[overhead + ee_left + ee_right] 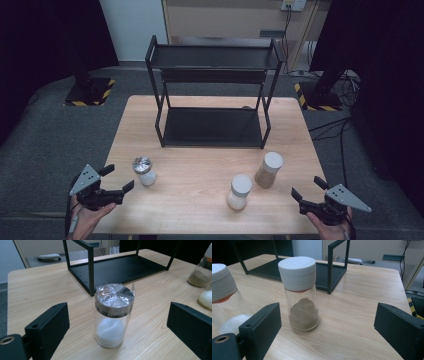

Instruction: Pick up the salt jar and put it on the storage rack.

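Left claw stands with jaws spread wide and nothing between the pads, low at the near left edge of the tabletop, aimed at the foil-capped jar of white powder, which stands upright just beyond it and short of the black two-tier rack. In the left gripper view that jar sits nearly centred between the jaws but ahead of them, untouched. Right claw is likewise wide open and empty at the near right edge, facing the white-lidded jar of brown powder; a second white-lidded jar with pale contents stands just beside it, nearer the person. Judged step: approach to grasp, probably ahead of placing the jars on the rack. Recommended practice: advance each claw level until the glass body lies fully between the pads, grip below the cap, avoid the crinkled foil, and keep the right claw clear of the neighbouring jar.
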{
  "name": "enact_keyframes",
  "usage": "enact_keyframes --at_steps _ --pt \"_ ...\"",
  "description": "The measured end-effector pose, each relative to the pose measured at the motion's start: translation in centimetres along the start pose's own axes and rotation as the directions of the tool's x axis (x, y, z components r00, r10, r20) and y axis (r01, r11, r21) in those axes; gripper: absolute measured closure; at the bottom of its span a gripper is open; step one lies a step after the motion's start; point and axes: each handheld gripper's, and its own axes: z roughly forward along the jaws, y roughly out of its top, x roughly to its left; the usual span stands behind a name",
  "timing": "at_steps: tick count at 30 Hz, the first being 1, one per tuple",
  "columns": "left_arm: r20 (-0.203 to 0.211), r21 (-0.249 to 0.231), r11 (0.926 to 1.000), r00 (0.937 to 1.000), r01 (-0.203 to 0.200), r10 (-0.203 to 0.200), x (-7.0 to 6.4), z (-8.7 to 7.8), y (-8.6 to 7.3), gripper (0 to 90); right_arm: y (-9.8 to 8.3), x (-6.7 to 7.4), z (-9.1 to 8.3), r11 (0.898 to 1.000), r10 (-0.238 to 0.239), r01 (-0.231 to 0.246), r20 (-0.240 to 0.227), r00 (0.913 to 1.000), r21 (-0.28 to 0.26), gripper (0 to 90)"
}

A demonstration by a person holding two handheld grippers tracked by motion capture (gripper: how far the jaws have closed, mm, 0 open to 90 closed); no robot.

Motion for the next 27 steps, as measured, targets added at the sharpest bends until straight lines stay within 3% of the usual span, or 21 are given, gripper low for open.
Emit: enact_keyframes --at_steps 10,17,27 --pt "0.035 0.005 0.9999 0.9993 0.012 -0.012 1.4 1.7 0.9 3.7 0.0 0.0 0.0 1.000 0.001 -0.001 0.001 1.0000 0.000 7.3" --pt "0.053 0.015 0.9999 0.9986 -0.001 0.001 2.0 2.9 1.2 4.0 0.0 0.0 0.0 1.000 0.001 -0.001 0.000 1.0000 0.000 7.4" --pt "0.069 0.027 0.9996 0.9976 -0.004 0.002 2.5 4.6 0.9 5.3 0.0 0.0 0.0 1.000 0.001 -0.001 0.003 1.0000 0.000 7.5"
